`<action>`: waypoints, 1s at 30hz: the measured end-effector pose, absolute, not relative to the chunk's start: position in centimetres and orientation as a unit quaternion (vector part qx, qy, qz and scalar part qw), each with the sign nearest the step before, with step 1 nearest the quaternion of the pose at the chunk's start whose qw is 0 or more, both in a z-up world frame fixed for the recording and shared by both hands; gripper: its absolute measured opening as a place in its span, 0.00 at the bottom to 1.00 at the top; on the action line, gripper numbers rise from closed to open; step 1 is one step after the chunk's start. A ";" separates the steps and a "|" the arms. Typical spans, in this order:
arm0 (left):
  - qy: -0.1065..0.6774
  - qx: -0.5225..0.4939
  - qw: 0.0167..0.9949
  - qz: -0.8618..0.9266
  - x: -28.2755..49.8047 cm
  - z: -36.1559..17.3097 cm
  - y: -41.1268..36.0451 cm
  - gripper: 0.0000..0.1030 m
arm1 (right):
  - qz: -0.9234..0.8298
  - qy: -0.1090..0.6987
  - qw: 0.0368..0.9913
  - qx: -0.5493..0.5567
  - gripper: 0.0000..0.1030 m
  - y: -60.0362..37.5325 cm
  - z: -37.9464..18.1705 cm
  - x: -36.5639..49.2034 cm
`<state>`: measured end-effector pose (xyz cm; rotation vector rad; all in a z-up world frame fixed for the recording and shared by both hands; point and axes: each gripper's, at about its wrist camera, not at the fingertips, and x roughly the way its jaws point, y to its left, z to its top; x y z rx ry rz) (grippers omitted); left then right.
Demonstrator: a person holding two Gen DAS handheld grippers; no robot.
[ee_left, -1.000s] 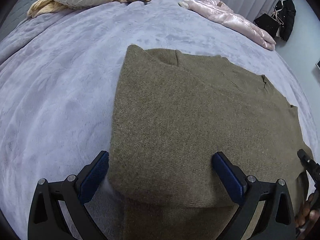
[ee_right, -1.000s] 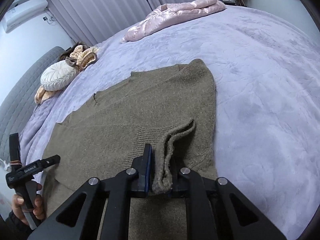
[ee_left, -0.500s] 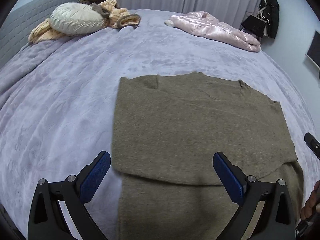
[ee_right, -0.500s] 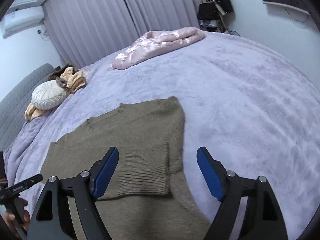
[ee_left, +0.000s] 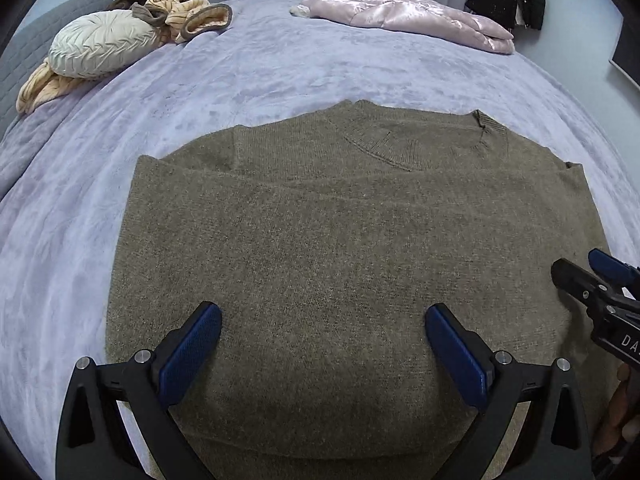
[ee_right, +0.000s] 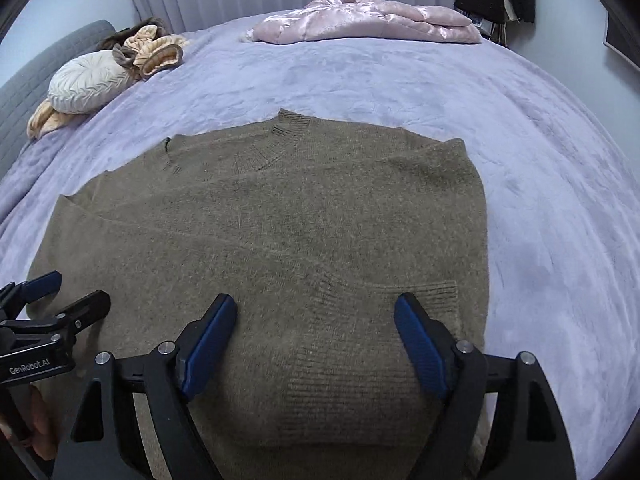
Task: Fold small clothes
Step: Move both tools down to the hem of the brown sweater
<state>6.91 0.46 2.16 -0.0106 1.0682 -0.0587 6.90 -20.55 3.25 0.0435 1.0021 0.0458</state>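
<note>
olive sweater (ee_left: 352, 248) is laid flat on the lavender bedspread (ee_left: 280, 68), both sleeves folded in over the body, collar at the far edge. left gripper (ee_left: 322, 344) is held over its near part, fingers wide apart, nothing gripped. right gripper (ee_right: 316, 336) is held likewise, fingers spread, over the ribbed cuff (ee_right: 436, 296). no containers are seen. pink quilted jacket (ee_right: 360, 20) is piled at the far edge; a cream cushion (ee_left: 100, 44) and peach knit (ee_left: 188, 12) at far left, all well apart from the sweater.
</note>
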 end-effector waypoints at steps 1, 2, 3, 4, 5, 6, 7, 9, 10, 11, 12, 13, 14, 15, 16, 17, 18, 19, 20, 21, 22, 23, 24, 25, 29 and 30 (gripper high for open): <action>0.508 0.000 0.861 -0.026 6.5 2.5 0.3 1.00 | 0.020 0.481 0.876 0.020 0.82 -20.5 3.5 6.7; 0.506 -0.001 0.862 -0.029 6.0 2.9 0.3 1.00 | 0.020 0.479 0.877 0.023 0.83 -20.4 4.0 6.1; 0.503 -0.004 0.863 -0.032 5.5 3.2 0.3 1.00 | 0.027 0.472 0.881 0.029 0.83 -20.3 4.6 5.4; 0.503 -0.010 0.863 -0.037 4.9 3.4 0.3 1.00 | 0.036 0.465 0.884 0.036 0.83 -20.3 5.2 4.5; 0.503 -0.015 0.863 -0.041 4.3 3.6 0.3 1.00 | 0.044 0.461 0.886 0.038 0.83 -20.1 5.6 3.3; 0.502 -0.018 0.863 -0.045 3.8 3.7 0.2 1.00 | 0.047 0.458 0.887 0.034 0.83 -19.7 5.8 2.4; 0.502 -0.019 0.864 -0.048 3.2 3.7 0.1 1.00 | 0.050 0.456 0.888 0.029 0.83 -19.3 6.0 1.8; 0.504 -0.009 0.863 -0.047 2.2 3.5 -0.5 1.00 | 0.059 0.455 0.888 0.023 0.83 -18.8 6.0 0.2; 0.505 -0.003 0.862 -0.045 1.7 3.2 -0.7 1.00 | 0.060 0.459 0.886 0.021 0.83 -18.6 5.7 -0.3; 0.505 0.000 0.862 -0.044 1.4 2.9 -0.8 1.00 | 0.060 0.463 0.884 0.017 0.83 -18.5 5.3 -0.7; 0.506 0.001 0.862 -0.043 1.0 2.7 -0.8 1.00 | 0.059 0.466 0.883 0.016 0.83 -18.6 4.9 -1.0; 0.508 -0.001 0.860 -0.042 0.5 2.5 -0.8 1.00 | 0.059 0.471 0.880 0.015 0.83 -18.6 4.4 -1.4; 0.512 -0.003 0.858 -0.043 0.2 2.3 -0.7 1.00 | 0.057 0.478 0.876 0.015 0.82 -18.7 3.9 -1.7; 0.517 -0.007 0.855 -0.045 -0.2 2.0 -0.6 1.00 | 0.056 0.481 0.875 0.014 0.82 -18.8 3.5 -1.9; 0.517 -0.009 0.855 -0.044 -0.7 1.9 -0.5 1.00 | 0.056 0.478 0.876 0.013 0.82 -18.8 3.4 -2.4; 0.514 -0.011 0.857 -0.043 -1.3 1.8 -0.4 1.00 | 0.057 0.474 0.878 0.011 0.82 -18.9 3.3 -3.0; 0.513 -0.014 0.857 -0.044 -1.9 1.8 -0.3 1.00 | 0.057 0.473 0.879 0.008 0.82 -18.9 3.3 -3.4; 0.512 -0.016 0.858 -0.045 -2.5 1.8 -0.1 1.00 | 0.056 0.473 0.879 0.005 0.82 -18.9 3.3 -3.7; 0.510 -0.017 0.859 -0.046 -3.2 1.8 0.0 1.00 | 0.057 0.473 0.879 0.001 0.82 -18.9 3.3 -4.3; 0.509 -0.017 0.860 -0.047 -3.7 1.8 0.1 1.00 | 0.058 0.473 0.879 -0.002 0.83 -18.9 3.2 -4.9; 0.508 -0.014 0.860 -0.049 -4.4 1.8 0.2 1.00 | 0.059 0.474 0.878 -0.003 0.84 -18.9 3.2 -5.6; 0.506 -0.013 0.861 -0.051 -5.1 1.8 0.3 1.00 | 0.061 0.474 0.878 -0.003 0.84 -19.0 3.1 -6.4; 0.505 -0.012 0.862 -0.051 -5.7 1.8 0.4 1.00 | 0.063 0.472 0.879 -0.005 0.85 -19.1 3.1 -7.1; 0.503 -0.012 0.863 -0.053 -6.4 1.8 0.5 1.00 | 0.064 0.470 0.880 -0.009 0.85 -19.1 3.0 -8.0; 0.492 0.004 0.869 -0.053 -9.4 1.7 0.5 1.00 | 0.068 0.453 0.888 -0.040 0.86 -18.9 2.7 -11.3; 0.489 0.011 0.871 -0.053 -10.2 1.7 0.4 1.00 | 0.069 0.447 0.891 -0.050 0.86 -18.7 2.7 -12.2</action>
